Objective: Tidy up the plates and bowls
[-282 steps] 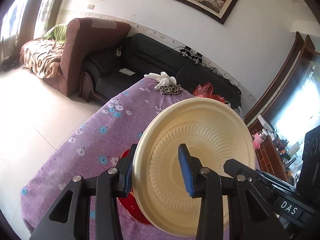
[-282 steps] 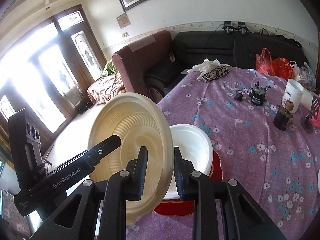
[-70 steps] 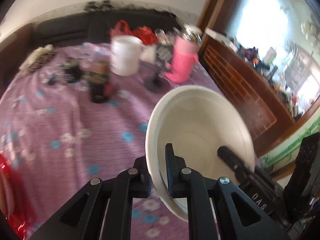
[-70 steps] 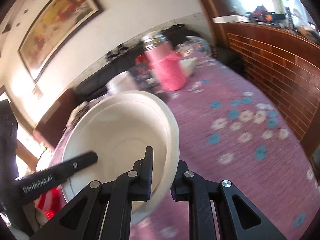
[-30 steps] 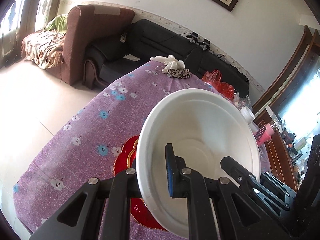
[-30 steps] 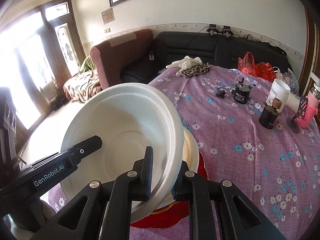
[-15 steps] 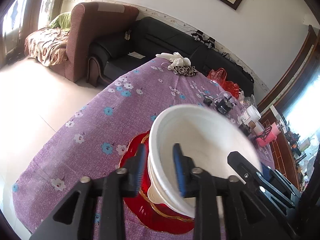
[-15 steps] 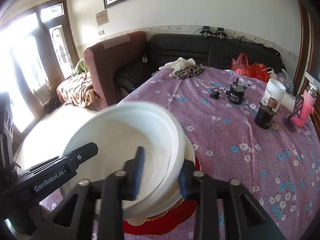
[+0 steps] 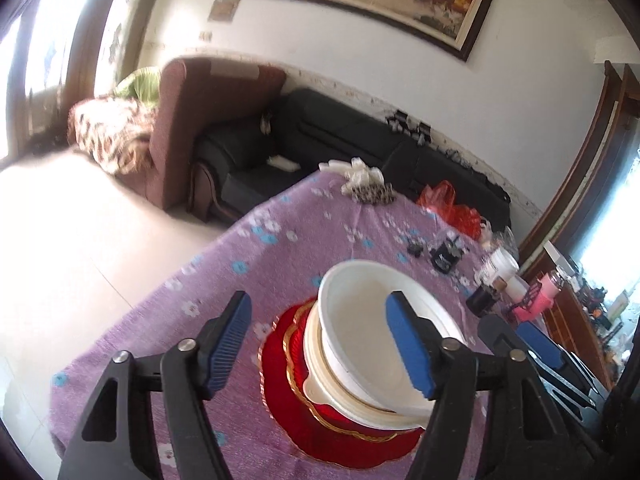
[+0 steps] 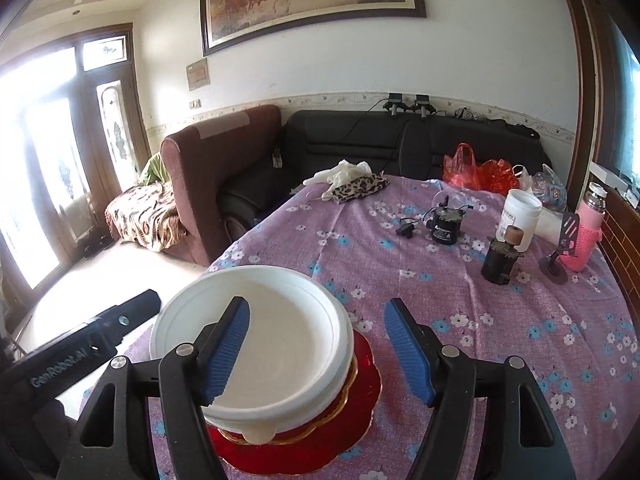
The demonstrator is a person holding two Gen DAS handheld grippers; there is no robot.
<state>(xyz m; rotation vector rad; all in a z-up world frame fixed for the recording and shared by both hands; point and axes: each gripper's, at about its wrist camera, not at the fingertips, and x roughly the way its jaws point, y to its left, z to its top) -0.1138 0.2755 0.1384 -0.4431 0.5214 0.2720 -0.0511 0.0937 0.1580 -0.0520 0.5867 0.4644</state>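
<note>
A white bowl (image 9: 360,320) sits on top of a stack of pale bowls and plates. The stack rests on a red plate with a gold rim (image 9: 288,368) near the front of the table. My left gripper (image 9: 320,344) hangs just short of the stack, its jaws opening; its pads touch nothing, and the bowl's left rim shows between them. In the right wrist view the same white bowl (image 10: 272,328) stands on the red plate (image 10: 360,396). My right gripper (image 10: 316,352) is also opening, its pads off the bowl's right rim.
The purple flowered tablecloth (image 10: 460,292) carries a black canister (image 10: 498,264), a white jar (image 10: 520,220), a pink bottle (image 10: 586,236), a small black device (image 10: 446,228) and a leopard-print pouch (image 10: 360,190). Sofas (image 10: 340,148) stand beyond the table's far edge.
Both grippers were shut on the tilted white bowl. They have let go; the bowl now rests level on the stack. Both have opened wide and drawn back a little.
</note>
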